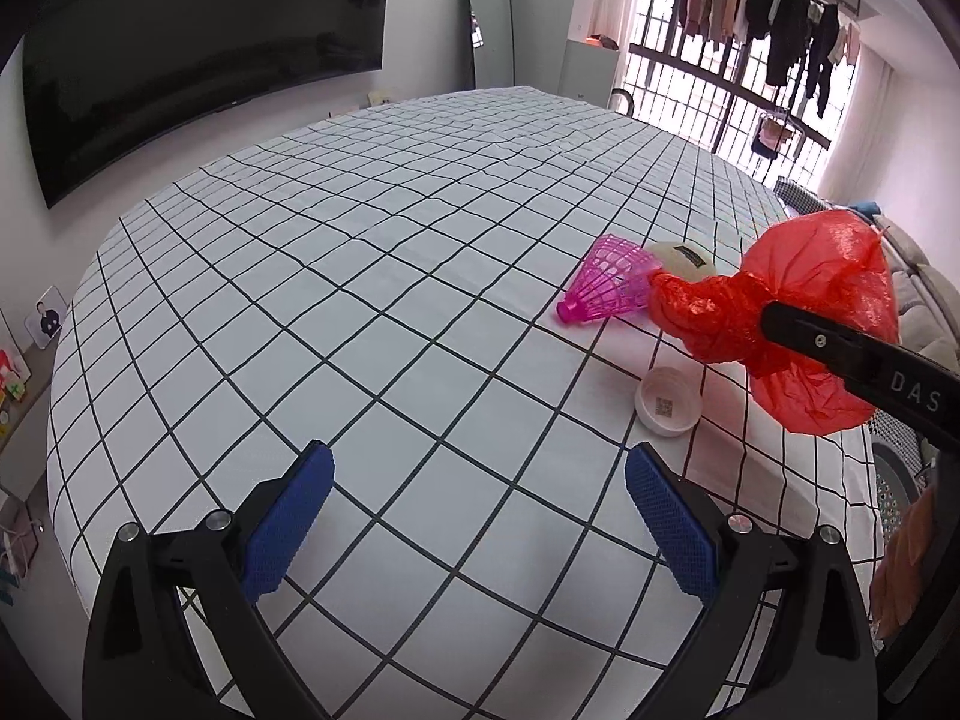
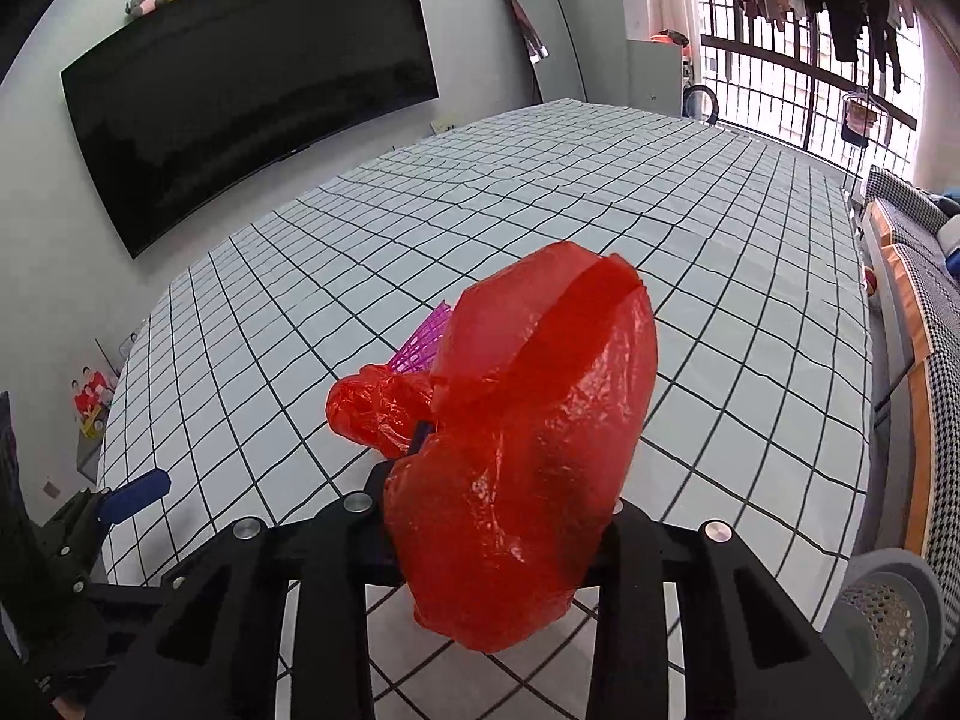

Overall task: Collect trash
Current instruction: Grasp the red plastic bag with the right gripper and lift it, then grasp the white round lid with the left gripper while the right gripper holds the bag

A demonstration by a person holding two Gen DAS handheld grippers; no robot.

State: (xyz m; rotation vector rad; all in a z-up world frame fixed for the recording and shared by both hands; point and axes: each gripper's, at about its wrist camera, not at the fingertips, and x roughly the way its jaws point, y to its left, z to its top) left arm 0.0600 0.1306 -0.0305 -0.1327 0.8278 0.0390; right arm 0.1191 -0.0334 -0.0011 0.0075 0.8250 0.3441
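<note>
While the right gripper pinches the red plastic bag above the checked table's near-right edge, the left gripper gapes empty over wide bare cloth

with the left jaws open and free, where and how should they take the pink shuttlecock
Grip the pink shuttlecock across its narrow cork end, coming from the near left. It lies on its side on the checked cloth, cork toward the left gripper; its flared mesh skirt touches the red bag and looks easy to crush.
</note>
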